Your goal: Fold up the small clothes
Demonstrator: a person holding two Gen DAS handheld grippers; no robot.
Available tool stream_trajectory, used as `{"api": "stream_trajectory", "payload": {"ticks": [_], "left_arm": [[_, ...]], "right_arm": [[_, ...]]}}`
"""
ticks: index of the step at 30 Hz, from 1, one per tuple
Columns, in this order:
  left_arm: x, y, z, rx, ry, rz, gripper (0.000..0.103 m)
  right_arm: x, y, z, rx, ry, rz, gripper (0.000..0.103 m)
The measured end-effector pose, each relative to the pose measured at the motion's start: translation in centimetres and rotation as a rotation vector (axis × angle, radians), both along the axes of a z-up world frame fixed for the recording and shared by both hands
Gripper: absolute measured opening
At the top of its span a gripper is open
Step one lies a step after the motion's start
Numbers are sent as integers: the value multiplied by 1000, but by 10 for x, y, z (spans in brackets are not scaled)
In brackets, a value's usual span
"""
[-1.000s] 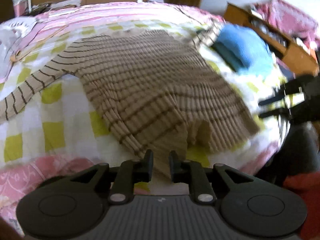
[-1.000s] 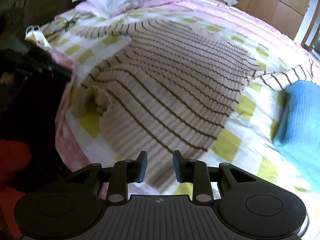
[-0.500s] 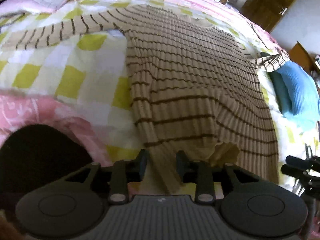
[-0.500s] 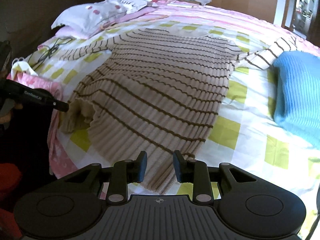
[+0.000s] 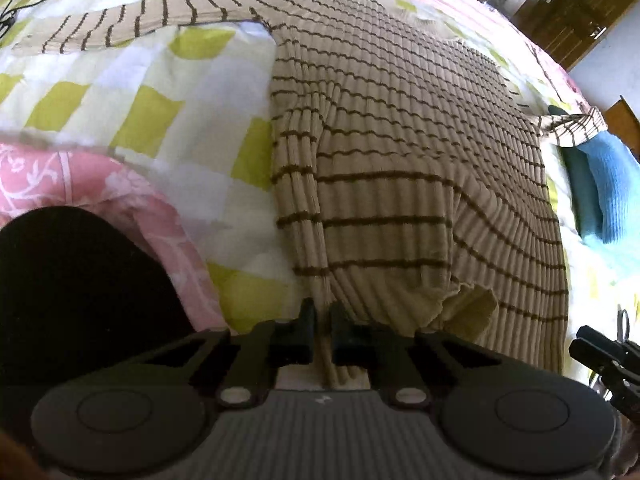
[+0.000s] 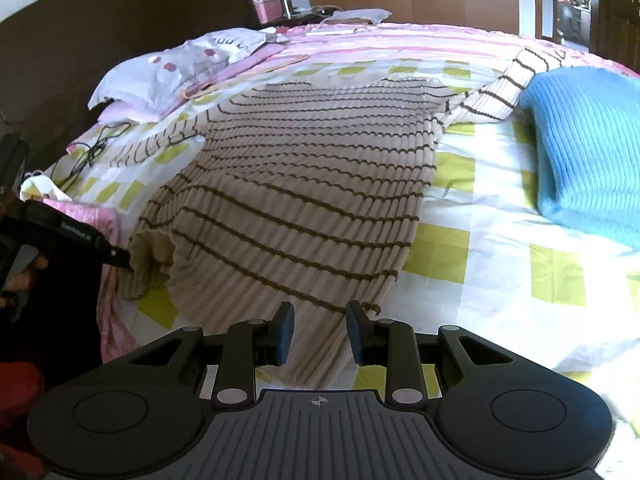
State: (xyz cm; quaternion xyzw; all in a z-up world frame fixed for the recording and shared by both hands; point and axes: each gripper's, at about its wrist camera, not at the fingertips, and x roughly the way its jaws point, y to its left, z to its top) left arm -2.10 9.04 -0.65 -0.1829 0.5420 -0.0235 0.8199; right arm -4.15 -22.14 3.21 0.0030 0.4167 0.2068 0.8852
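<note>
A beige sweater with thin brown stripes (image 5: 400, 152) lies spread flat on the bed, sleeves out to both sides; it also shows in the right wrist view (image 6: 304, 184). My left gripper (image 5: 323, 320) is shut on the sweater's bottom left hem corner, and the cloth runs between its fingers. In the right wrist view the left gripper's tip (image 6: 116, 256) sits at that bunched hem corner. My right gripper (image 6: 320, 322) is open over the bottom right hem corner, with the fabric lying between and below its fingers.
A folded blue knit (image 6: 588, 144) lies on the bed right of the sweater, on its right sleeve end. A pillow (image 6: 180, 64) and a black cable (image 6: 92, 152) lie at the far left. The yellow-checked sheet (image 6: 480, 216) has a pink edge (image 5: 80, 176).
My left gripper swung left to the sweater's left hem corner and closed on it. My right gripper stayed open at the right hem corner, and its view tilted up.
</note>
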Motion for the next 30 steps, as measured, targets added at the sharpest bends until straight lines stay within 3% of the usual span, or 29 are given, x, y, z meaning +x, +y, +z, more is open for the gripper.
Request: {"api": "stream_trajectory", "payload": {"ticks": [5,9,13,16,24,30], "left_arm": [[4,-6,-4,9,7,8,15],[2,-6,0,29,-7,-23,13],[2,4,10,127,-5,-42,13],[4,26,19,197,-6,-3,13],[-2,39,37,234,-81,-10,13],[-3,37,35,189,-102,-30,13]], "right_arm": [[1,-4,-2,15,-2,-37,29],[3,-16,-8,29,21,-105,34],[3,-24,-15,54,58,-143,39],[4,-23,-18,54,69,-148,42],[17,-7,-30,90,161,-128,42],[15,-9,-31,9,184,-154,8]]}}
